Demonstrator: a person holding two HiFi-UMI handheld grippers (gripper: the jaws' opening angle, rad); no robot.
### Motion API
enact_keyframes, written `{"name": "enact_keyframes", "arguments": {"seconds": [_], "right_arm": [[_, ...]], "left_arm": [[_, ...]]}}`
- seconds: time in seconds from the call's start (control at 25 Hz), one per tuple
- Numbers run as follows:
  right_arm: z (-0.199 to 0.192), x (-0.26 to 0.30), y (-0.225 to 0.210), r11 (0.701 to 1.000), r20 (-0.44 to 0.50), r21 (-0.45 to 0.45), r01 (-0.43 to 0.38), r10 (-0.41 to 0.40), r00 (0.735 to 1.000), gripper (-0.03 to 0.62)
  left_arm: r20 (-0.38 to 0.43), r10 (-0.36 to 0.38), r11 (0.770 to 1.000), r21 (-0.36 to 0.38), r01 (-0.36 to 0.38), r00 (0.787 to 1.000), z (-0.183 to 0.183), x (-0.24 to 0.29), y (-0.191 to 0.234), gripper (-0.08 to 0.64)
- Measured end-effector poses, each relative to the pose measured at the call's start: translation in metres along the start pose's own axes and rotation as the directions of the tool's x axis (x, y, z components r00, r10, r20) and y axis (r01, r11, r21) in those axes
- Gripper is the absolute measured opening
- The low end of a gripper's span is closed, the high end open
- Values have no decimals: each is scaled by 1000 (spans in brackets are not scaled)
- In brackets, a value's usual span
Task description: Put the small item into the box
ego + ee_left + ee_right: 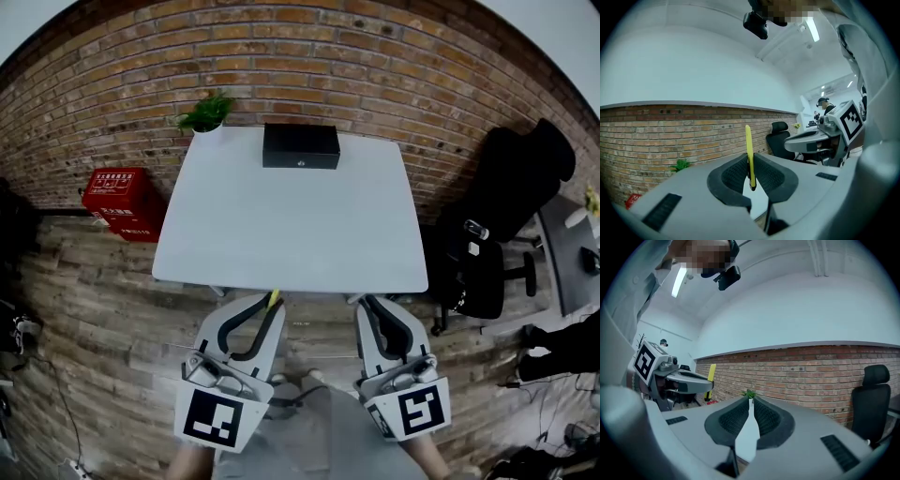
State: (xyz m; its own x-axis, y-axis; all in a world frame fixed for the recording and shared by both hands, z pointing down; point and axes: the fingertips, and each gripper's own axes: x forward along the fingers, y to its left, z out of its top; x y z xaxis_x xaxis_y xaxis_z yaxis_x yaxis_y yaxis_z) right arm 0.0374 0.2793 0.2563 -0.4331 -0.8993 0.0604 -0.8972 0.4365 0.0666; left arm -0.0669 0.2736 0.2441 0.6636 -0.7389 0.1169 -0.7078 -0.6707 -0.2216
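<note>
A thin yellow item point(274, 298) is clamped upright in my left gripper point(271, 305), which hovers just short of the white table's point(291, 234) near edge. In the left gripper view the yellow item point(748, 140) sticks up from between the pads of the left gripper point(751, 164). A shut black box point(300, 146) sits at the table's far edge, in the middle. My right gripper point(362, 302) is beside the left one, also short of the near edge, shut with nothing in it. In its own view the right gripper point(750, 401) has its tips touching.
A small green plant point(206, 112) stands at the table's far left corner, against the brick wall point(394, 56). A red crate point(122, 202) lies on the wooden floor to the left. A black office chair point(506, 216) stands to the right.
</note>
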Motion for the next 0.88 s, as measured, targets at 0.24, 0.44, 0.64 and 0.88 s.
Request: {"name": "enact_keyframes", "arguments": {"seconds": [0.24, 0.44, 0.64, 0.88], "right_arm": [[-2, 3, 6, 1000, -11, -3, 24, -24, 1000, 60], [-7, 20, -2, 1000, -14, -1, 15, -15, 1000, 60], [-5, 53, -24, 1000, 3, -4, -7, 7, 1000, 60], [-6, 107, -64, 999, 9, -14, -41, 42, 999, 60]], "left_arm": [[10, -24, 1000, 9, 24, 1000, -2, -2, 5, 52], [12, -13, 1000, 6, 13, 1000, -6, 13, 18, 52], [3, 16, 1000, 6, -16, 1000, -8, 41, 39, 52], [-11, 62, 998, 10, -62, 998, -11, 90, 72, 52]]}}
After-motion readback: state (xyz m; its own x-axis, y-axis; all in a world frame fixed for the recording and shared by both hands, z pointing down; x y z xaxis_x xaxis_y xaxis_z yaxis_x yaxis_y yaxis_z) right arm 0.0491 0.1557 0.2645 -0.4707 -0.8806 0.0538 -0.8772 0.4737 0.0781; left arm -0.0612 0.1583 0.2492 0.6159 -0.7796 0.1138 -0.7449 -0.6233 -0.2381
